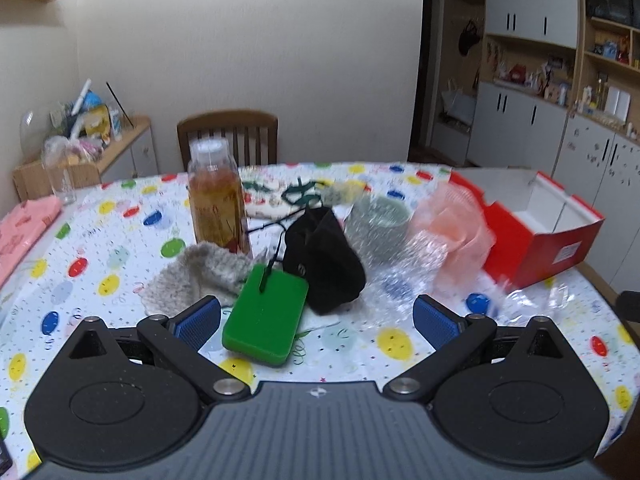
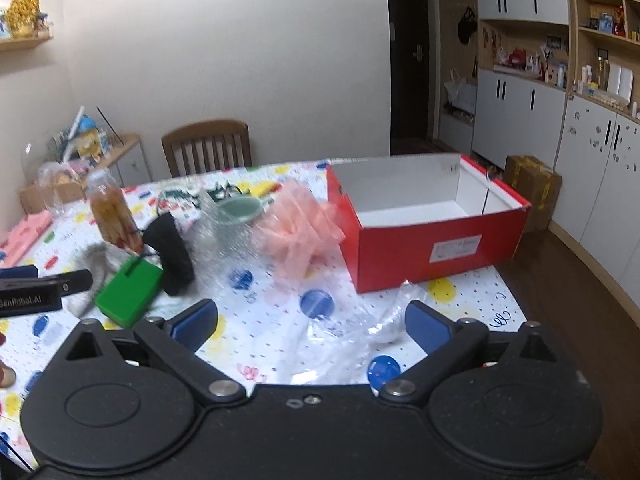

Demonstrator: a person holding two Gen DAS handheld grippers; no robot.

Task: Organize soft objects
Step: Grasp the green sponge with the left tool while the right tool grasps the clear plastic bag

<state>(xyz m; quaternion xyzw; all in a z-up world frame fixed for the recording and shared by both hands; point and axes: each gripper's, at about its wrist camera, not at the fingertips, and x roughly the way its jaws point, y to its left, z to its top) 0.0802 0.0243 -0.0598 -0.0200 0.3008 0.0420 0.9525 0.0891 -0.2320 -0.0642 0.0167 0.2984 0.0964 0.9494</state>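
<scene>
Soft things lie on the balloon-print tablecloth [image 1: 120, 256]: a green sponge block [image 1: 266, 316] [image 2: 130, 293], a black pouch [image 1: 324, 258] [image 2: 170, 254], a grey knitted piece [image 1: 192, 276] [image 2: 94, 276], a pink mesh pouf [image 1: 456, 224] [image 2: 300, 228] and bubble wrap [image 1: 404, 272] [image 2: 228, 236]. An open, empty red box [image 2: 436, 240] [image 1: 536, 232] stands at the right. My left gripper [image 1: 316, 318] is open and empty, just short of the sponge. My right gripper [image 2: 312, 320] is open and empty over a clear plastic sheet [image 2: 360, 328], near the box.
A bottle of amber liquid [image 1: 218, 200] [image 2: 112, 216] stands behind the knitted piece. A grey-green cup [image 1: 380, 224] [image 2: 240, 210] sits behind the wrap. A pink packet [image 1: 24, 232] lies far left. A wooden chair [image 1: 228, 136] is beyond the table.
</scene>
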